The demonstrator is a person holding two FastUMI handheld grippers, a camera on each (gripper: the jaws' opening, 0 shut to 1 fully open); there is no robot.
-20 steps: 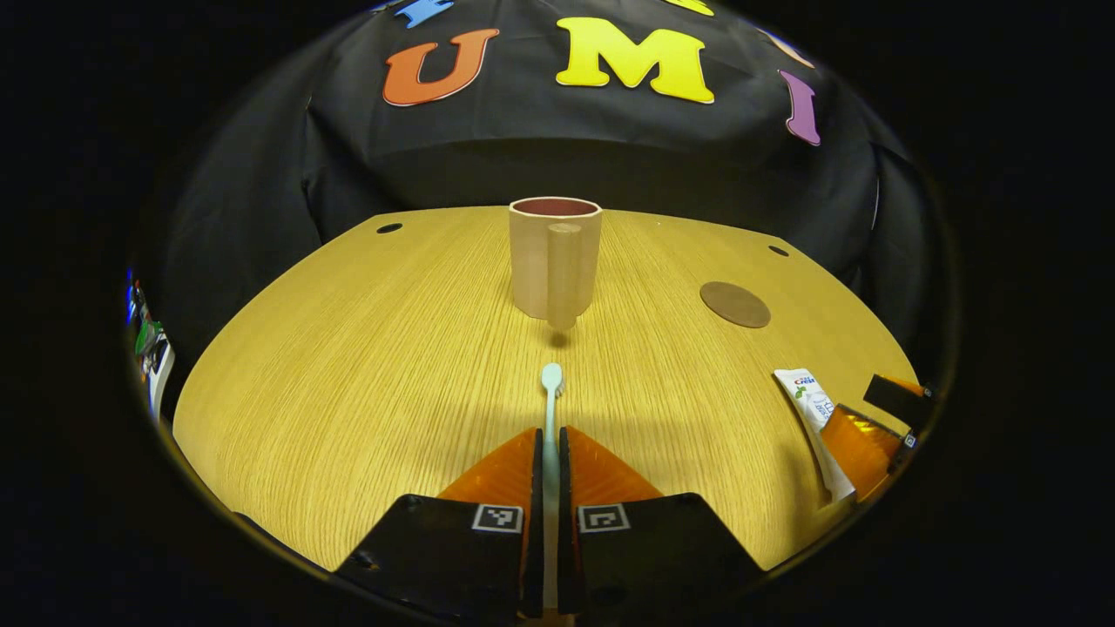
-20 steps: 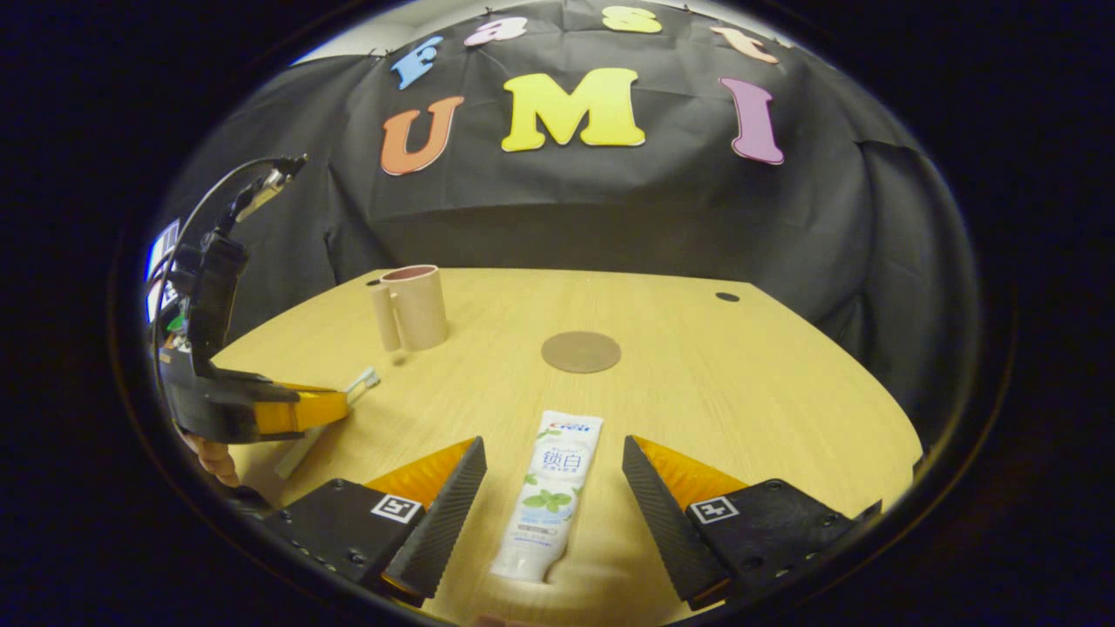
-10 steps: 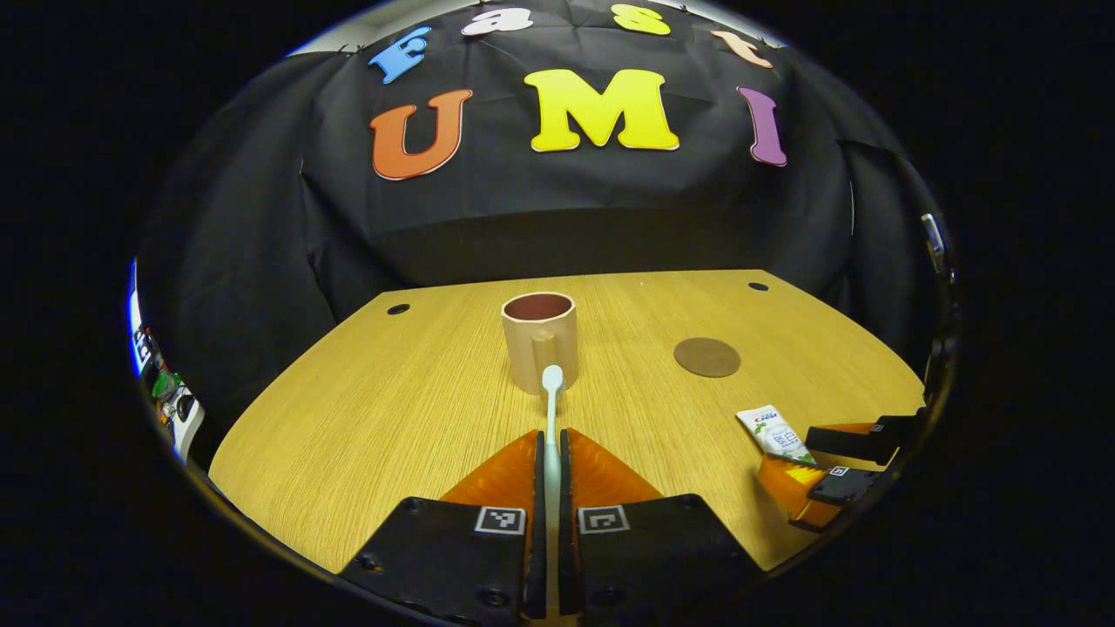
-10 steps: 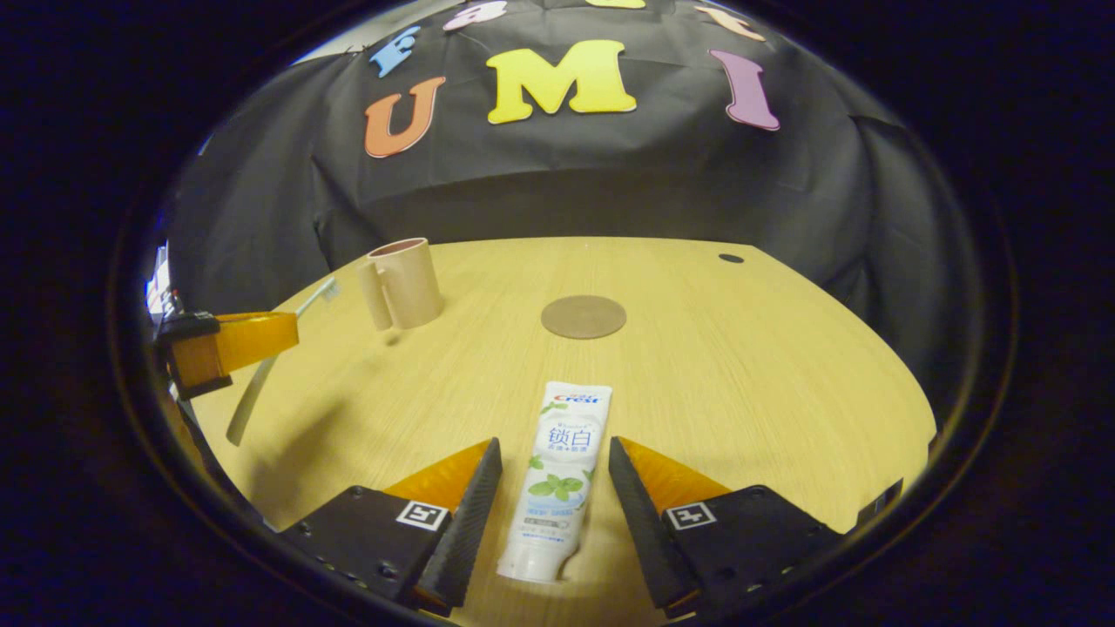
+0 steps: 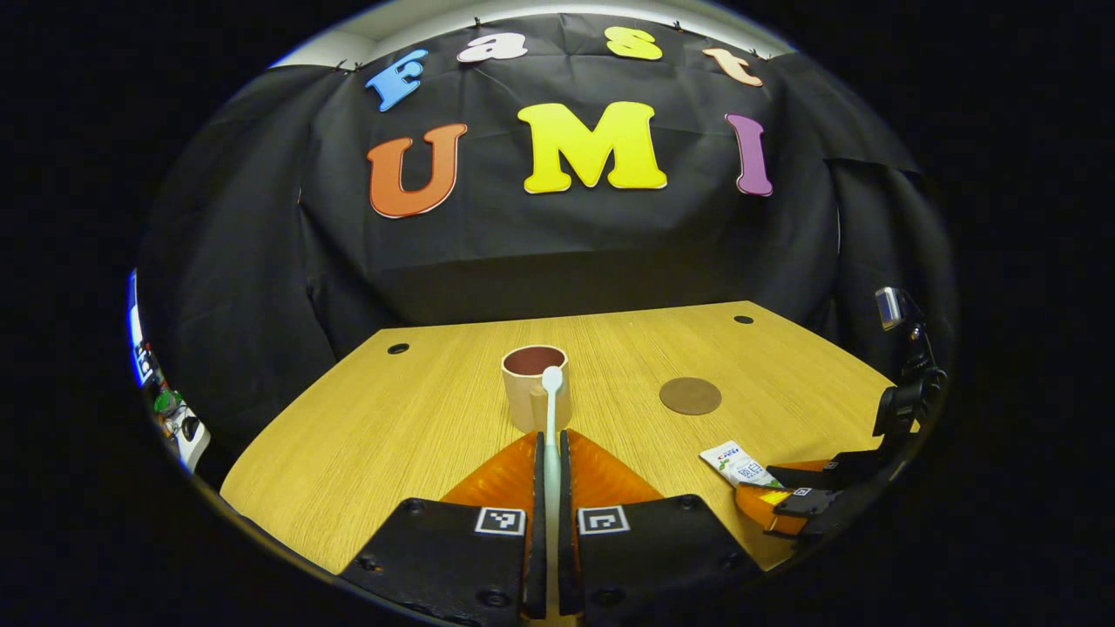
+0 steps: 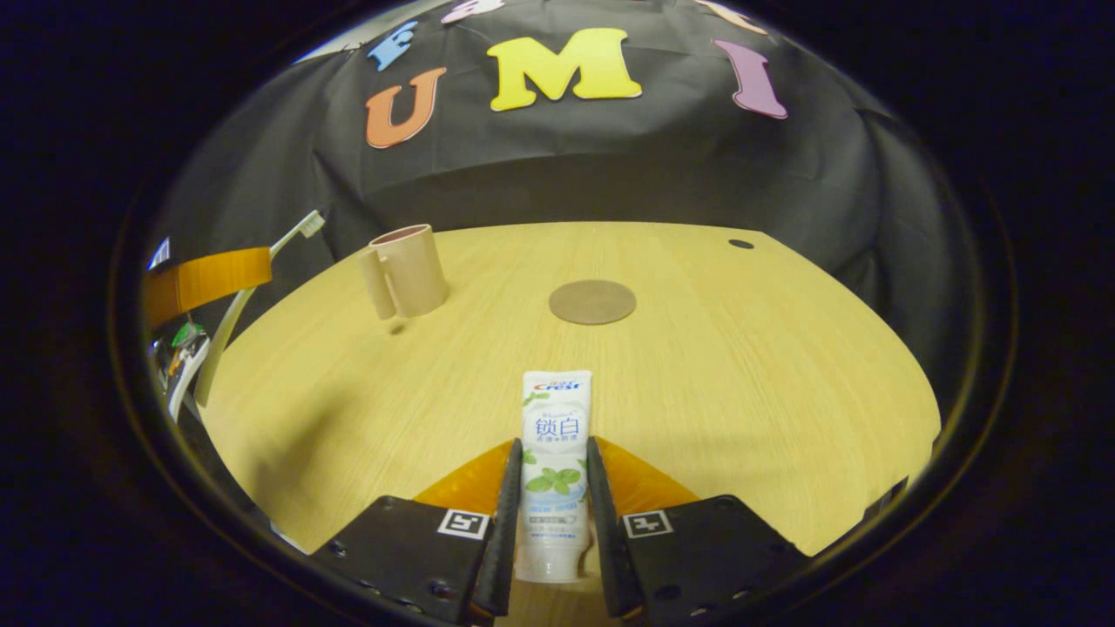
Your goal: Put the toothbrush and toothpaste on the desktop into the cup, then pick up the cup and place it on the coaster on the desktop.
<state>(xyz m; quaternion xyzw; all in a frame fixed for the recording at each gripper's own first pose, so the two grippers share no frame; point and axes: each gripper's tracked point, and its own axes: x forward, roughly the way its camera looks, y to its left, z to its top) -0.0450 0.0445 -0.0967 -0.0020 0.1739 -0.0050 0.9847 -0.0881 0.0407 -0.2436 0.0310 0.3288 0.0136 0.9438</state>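
Now that my right gripper (image 6: 549, 522) has closed its jaws from wide apart onto the toothpaste tube (image 6: 555, 461), both items are gripped. On the wooden desktop (image 5: 366, 435), the beige cup (image 5: 533, 396) looks empty, well apart from the coaster (image 5: 690, 395). My left gripper (image 5: 549, 488) has lifted, clamping the toothbrush (image 5: 550, 409).

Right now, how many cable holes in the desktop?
2. One hole at the far left corner, behind the cup; the other hole at the far right, beyond the coaster. More may be hidden.
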